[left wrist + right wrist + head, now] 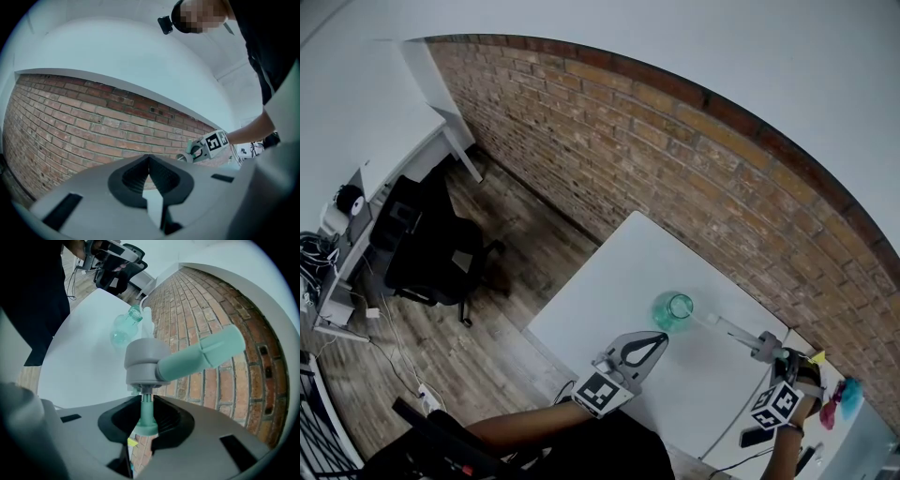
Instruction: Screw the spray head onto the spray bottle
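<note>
A clear teal spray bottle (672,310) stands open-necked near the middle of the white table (614,281); the right gripper view shows the bottle (124,329) far ahead of the jaws. My right gripper (781,362) (146,401) is shut on the teal stem of the spray head (146,363). That spray head (764,347), with a grey collar and a teal nozzle, hangs above the table's right end, its thin tube (727,328) pointing at the bottle. My left gripper (660,340) (149,161) is shut and empty, just in front of the bottle, aimed at the brick wall.
The brick wall (694,159) runs behind the table. A black office chair (431,253) and a cluttered white desk (356,211) stand on the wood floor at the left. Pink and blue items (844,398) lie on a surface past the table's right end.
</note>
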### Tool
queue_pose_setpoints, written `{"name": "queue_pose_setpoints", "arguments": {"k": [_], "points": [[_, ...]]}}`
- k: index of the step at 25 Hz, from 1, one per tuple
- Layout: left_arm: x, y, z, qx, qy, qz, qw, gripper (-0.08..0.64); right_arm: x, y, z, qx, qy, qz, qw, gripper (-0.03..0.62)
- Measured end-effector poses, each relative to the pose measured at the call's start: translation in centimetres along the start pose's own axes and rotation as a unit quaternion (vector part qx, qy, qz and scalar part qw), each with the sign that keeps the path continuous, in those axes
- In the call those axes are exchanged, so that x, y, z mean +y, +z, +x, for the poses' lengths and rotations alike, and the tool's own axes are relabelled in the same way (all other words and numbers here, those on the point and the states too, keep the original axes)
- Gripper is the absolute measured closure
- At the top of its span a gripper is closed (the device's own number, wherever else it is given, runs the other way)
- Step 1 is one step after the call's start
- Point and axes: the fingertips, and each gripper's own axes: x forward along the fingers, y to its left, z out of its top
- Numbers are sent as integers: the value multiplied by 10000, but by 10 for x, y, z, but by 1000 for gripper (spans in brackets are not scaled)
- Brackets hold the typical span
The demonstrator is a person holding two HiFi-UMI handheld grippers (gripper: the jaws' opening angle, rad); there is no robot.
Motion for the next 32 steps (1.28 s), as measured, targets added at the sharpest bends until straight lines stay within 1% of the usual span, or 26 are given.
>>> {"name": "queue_pose_setpoints", "arguments": {"k": [2, 3, 5, 6, 13, 14, 17, 20, 23, 24, 26, 27, 28, 30, 31, 32], "points": [[-6, 0, 4, 0, -105, -75, 9999, 558, 0, 3, -3, -40, 15, 28, 10000, 511], [-10, 0, 6, 7, -165, -21, 9999, 558, 0, 4, -3, -64, 30, 56, 10000, 511], [-14, -4, 9, 54, -274, 255, 9993, 558, 0, 5, -5, -87, 42, 74, 9999, 511], [-14, -5, 10, 68, -292, 318, 9990, 558, -1, 5, -5, -74, 22, 37, 10000, 511], [-4, -9, 8, -10, -94, -174, 9998, 558, -17, 5, 0, 171, -49, -534, 9984, 511], [-2, -9, 7, -10, -83, -173, 9998, 558, -19, 4, 2, 210, -60, -609, 9979, 511], [3, -13, 4, 38, -146, 73, 9999, 558, -23, 1, 5, 335, -85, -774, 9964, 511], [8, -14, 1, 25, -97, -65, 9999, 558, -26, -3, 5, 453, -80, -856, 9953, 511], [14, -13, 0, 58, -104, 91, 9999, 558, -31, 0, 5, 539, -117, -1075, 9927, 511], [16, -13, 0, 47, -75, 13, 10000, 558, -32, 2, 6, 564, -103, -1142, 9918, 511], [18, -11, 0, 7, 4, -266, 9996, 558, -34, 5, 7, 587, -82, -1257, 9903, 511], [19, -10, 0, -4, 9, -310, 9995, 558, -36, 8, 7, 586, -110, -1322, 9894, 511], [19, -12, 0, -8, -13, -278, 9996, 558, -39, 11, 7, 581, -133, -1373, 9887, 511], [20, -20, 0, 39, -109, -80, 9999, 558, -42, 15, 7, 580, -144, -1449, 9876, 511], [20, -22, -1, 59, -129, -38, 9999, 558, -44, 16, 7, 595, -156, -1496, 9868, 511], [21, -20, -1, 50, -105, -92, 9999, 558, -46, 16, 7, 619, -172, -1555, 9858, 511]]}}
